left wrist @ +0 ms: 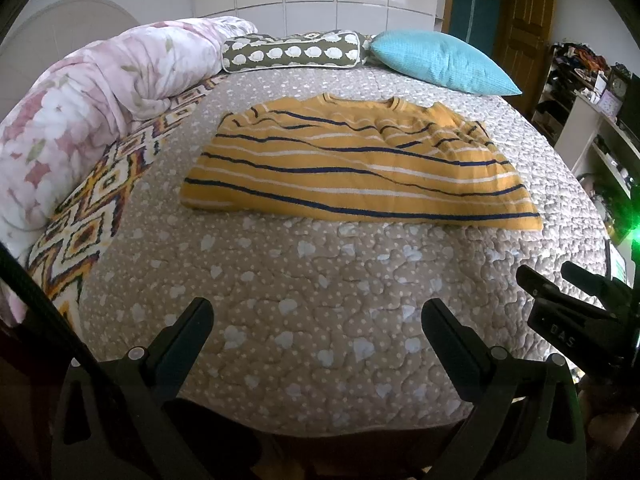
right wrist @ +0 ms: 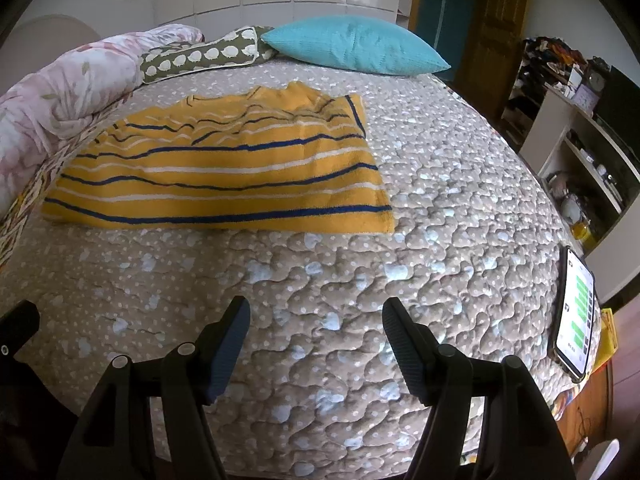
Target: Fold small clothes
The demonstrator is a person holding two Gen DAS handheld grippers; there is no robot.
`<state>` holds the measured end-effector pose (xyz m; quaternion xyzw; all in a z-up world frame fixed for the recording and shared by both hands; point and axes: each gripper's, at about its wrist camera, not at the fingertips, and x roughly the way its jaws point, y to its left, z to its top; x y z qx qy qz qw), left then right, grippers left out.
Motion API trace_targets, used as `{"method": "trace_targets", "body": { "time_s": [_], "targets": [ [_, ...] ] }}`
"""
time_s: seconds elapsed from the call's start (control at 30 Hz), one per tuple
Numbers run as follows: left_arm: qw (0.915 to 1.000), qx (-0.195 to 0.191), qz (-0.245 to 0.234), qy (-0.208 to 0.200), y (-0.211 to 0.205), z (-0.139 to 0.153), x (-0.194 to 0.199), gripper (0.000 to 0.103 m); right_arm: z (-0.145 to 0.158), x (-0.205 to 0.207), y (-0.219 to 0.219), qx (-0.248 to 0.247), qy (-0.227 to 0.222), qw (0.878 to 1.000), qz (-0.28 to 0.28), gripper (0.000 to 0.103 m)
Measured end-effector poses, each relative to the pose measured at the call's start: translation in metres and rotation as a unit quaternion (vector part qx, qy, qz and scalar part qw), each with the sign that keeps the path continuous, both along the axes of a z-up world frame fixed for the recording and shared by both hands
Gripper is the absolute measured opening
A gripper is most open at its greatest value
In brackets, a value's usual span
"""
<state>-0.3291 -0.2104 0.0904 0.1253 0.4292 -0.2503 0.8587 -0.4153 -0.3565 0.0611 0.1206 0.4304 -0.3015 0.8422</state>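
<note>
A yellow sweater (left wrist: 352,168) with dark blue and white stripes lies spread flat on a bed, its collar toward the far pillows and its hem toward the cameras, resting on a beige quilted bedspread (left wrist: 320,320) dotted with pale hearts. Two hand-held grippers hover over the near edge of the bed, both angled down at the quilt and well short of the garment. The left gripper (left wrist: 318,320) stands with its black jaws spread wide and nothing but bare quilt between them; the right gripper (right wrist: 316,320) is likewise parted, its ribbed pads clear of any cloth — neither tool touches the sweater. From the left wrist view the right gripper's body shows at the right edge, beside a green glare. Along the far side of the bed sit a turquoise pillow (right wrist: 356,46) and an olive bolster (left wrist: 292,54) printed with white sheep-like shapes, while a rolled pink floral duvet (left wrist: 88,100) runs down the left side, above a strip of zigzag-patterned blanket (left wrist: 88,216). A smartphone (right wrist: 574,316) with its screen lit lies on the right edge of the bed, well apart from the sweater. Cluttered shelves (right wrist: 576,128) and a wooden door (left wrist: 524,16) fill the room's right side.
</note>
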Motion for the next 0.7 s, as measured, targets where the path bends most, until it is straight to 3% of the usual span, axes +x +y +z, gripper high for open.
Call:
{"method": "trace_targets", "body": {
  "time_s": [0.7],
  "targets": [
    [0.9998, 0.007, -0.006, 0.016, -0.0011, -0.008, 0.001, 0.103, -0.0072, 0.0012, -0.0021, 0.003, 0.015, 1.0, -0.004, 0.075]
  ]
}}
